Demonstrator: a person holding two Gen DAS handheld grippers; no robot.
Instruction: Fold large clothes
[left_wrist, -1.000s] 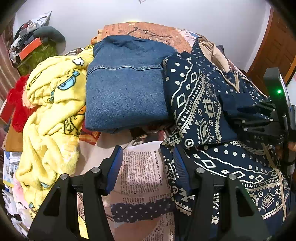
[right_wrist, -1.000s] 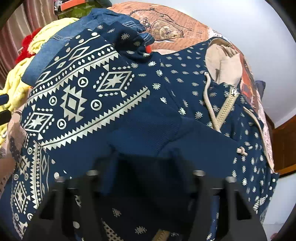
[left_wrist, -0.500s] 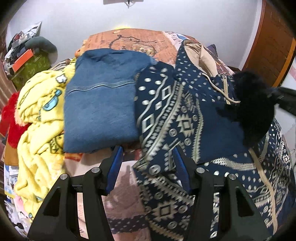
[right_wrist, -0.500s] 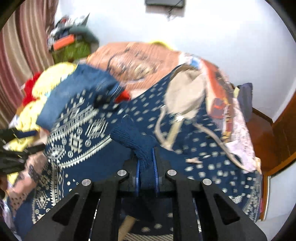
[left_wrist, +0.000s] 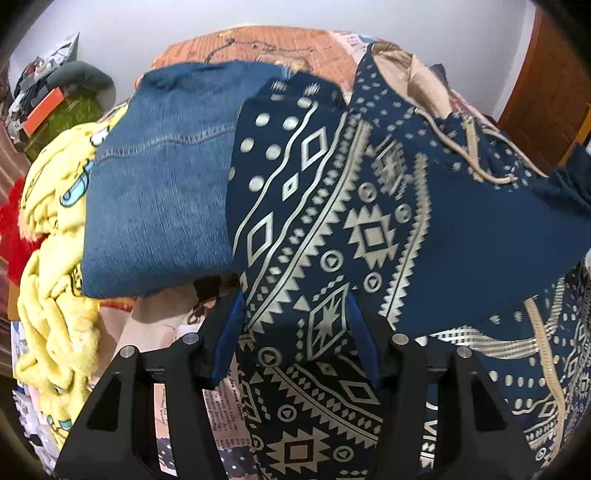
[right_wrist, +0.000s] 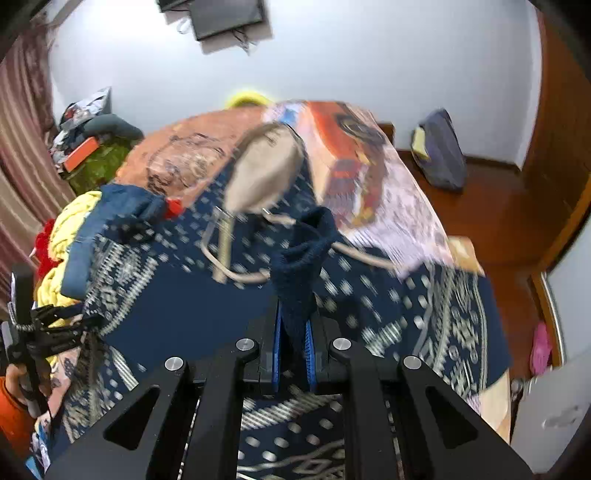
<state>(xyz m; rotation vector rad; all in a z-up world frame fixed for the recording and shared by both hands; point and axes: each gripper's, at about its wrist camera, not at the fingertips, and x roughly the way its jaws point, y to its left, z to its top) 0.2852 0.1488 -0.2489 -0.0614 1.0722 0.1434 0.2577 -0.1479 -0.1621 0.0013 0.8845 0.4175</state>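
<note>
A navy hoodie (left_wrist: 369, 229) with a cream geometric print lies spread on the bed, its beige-lined hood (right_wrist: 262, 173) toward the wall. My right gripper (right_wrist: 293, 332) is shut on the hoodie's ribbed navy cuff (right_wrist: 303, 251) and holds it raised, so the sleeve stretches up from the body. The same cuff shows at the right edge of the left wrist view. My left gripper (left_wrist: 295, 325) stands open low over the printed sleeve fabric, which shows between its fingers with no pad pressing on it. It also appears at the left of the right wrist view, where a hand holds it.
Folded denim (left_wrist: 159, 199) lies left of the hoodie, partly under its edge, beside a crumpled yellow blanket (left_wrist: 51, 229) and a red item (left_wrist: 11, 229). An orange printed bedcover (right_wrist: 177, 158) covers the bed. A bag (right_wrist: 439, 155) sits on the wooden floor at right.
My right gripper closed on the cuff and rose, rolling and pulling the sleeve up. My left gripper slid right, from the bedcover to over the printed sleeve.
</note>
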